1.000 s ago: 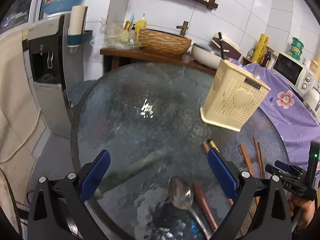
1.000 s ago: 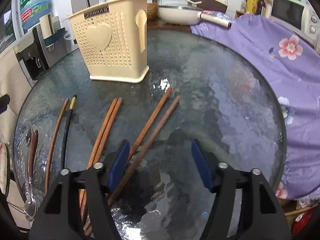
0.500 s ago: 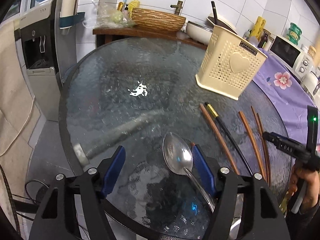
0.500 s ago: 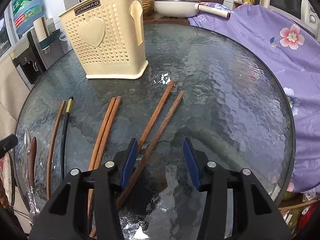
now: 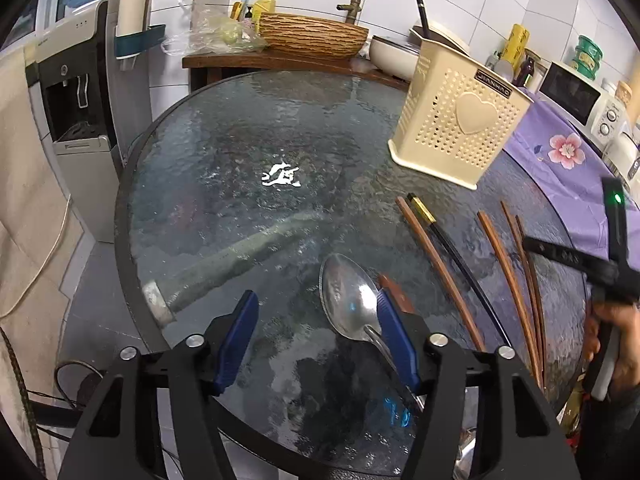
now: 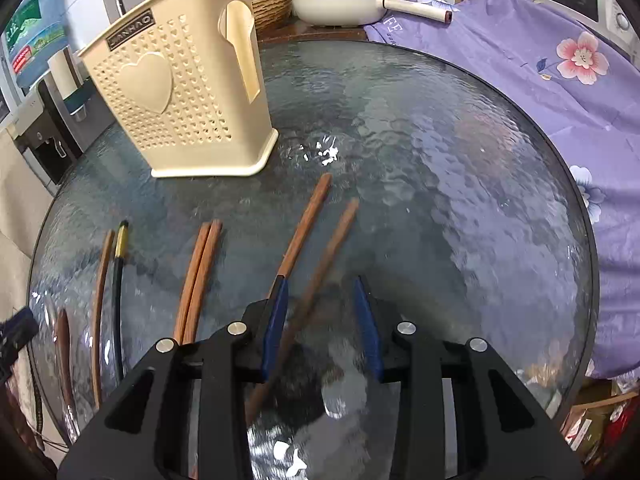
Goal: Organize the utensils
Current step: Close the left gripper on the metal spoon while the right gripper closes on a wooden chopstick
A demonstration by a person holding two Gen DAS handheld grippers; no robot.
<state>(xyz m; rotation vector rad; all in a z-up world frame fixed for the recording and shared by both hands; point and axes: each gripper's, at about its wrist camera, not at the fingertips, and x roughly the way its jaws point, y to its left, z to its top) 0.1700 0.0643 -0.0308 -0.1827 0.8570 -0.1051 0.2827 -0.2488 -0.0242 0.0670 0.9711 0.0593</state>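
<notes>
Both claws have just been closing but neither's clenched yet: left claw [image 5: 316, 320] is released around the metal spoon [image 5: 348, 304] bowl lying on the glass bench [image 5: 240, 152], and right claw [image 6: 322, 312] straddles one wooden chopstick [image 6: 320, 264], pads not touching it. The cream utensil holder [image 6: 176, 92] stands upright behind.

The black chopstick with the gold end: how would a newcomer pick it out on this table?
Start at the cream perforated plastic utensil basket standing on the round textured glass table. In front of it, brown wooden chopsticks lie in a row; near that row's left end lies the black chopstick with a gold end. It alone is black and gold-tipped.
</notes>
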